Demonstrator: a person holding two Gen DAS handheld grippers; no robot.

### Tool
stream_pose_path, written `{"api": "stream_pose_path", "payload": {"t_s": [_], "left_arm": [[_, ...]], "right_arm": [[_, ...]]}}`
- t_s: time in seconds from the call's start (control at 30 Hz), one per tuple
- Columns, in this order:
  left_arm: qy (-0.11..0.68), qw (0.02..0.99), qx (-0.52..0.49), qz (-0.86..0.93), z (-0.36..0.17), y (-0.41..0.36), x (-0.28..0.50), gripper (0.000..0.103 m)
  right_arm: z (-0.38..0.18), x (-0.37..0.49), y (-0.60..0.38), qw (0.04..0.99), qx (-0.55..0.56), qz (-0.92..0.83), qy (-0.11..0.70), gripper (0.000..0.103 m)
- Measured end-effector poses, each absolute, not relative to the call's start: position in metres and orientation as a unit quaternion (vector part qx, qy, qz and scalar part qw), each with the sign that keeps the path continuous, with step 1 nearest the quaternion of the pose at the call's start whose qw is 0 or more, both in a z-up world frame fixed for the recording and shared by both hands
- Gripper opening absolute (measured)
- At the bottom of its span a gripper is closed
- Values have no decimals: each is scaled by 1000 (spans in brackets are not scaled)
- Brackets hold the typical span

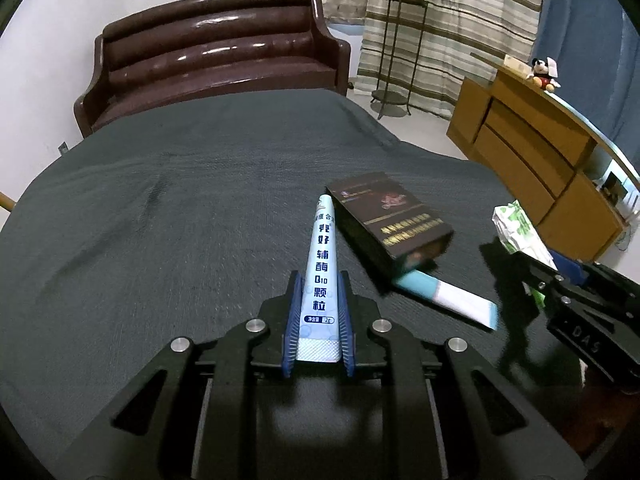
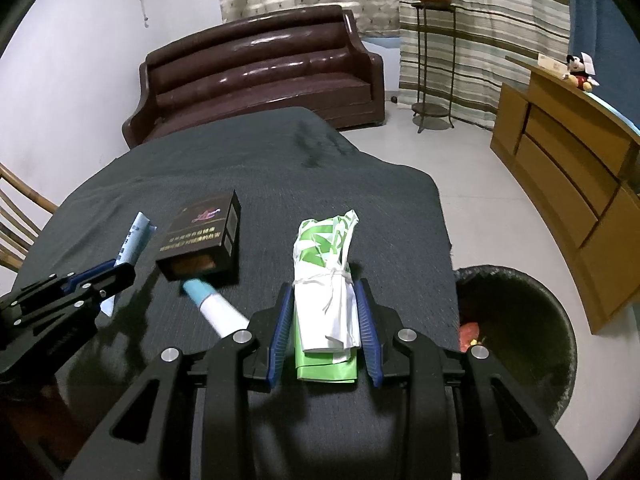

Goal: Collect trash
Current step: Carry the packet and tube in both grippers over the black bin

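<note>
The left claw (image 1: 319,312) pinches a light, slick powder sachet (image 1: 321,264) low on its stiff sealed end, above the bench (image 1: 160,208); the right claw (image 2: 324,328) clamps a soft, squashy tied wrapper bundle (image 2: 326,280) mid-body; both look secure.

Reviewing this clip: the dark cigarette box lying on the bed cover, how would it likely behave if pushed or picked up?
The cigarette box looks like thin card, so probably light and fairly stiff, though crushable. It lies flat on the bed cover, so a push should slide it rather than tip it. Its open end may spill any contents if tilted.
</note>
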State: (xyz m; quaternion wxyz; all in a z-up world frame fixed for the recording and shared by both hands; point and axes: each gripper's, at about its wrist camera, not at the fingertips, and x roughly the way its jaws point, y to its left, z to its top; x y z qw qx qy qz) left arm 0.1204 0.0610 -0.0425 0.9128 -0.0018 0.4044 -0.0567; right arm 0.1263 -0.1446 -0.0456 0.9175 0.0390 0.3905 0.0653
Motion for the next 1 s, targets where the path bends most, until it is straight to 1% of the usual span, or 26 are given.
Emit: {"api": "stream_pose_path", "payload": {"t_s": [0.6,1.0], "left_arm": [[355,931,18,-86,-21,9,69,18],[342,932,30,-116,-21,-39,60,18]], "right_arm": [[-36,75,-190,931,45,21,361,33],[-35,58,-231,939,42,-29,340,33]]}}
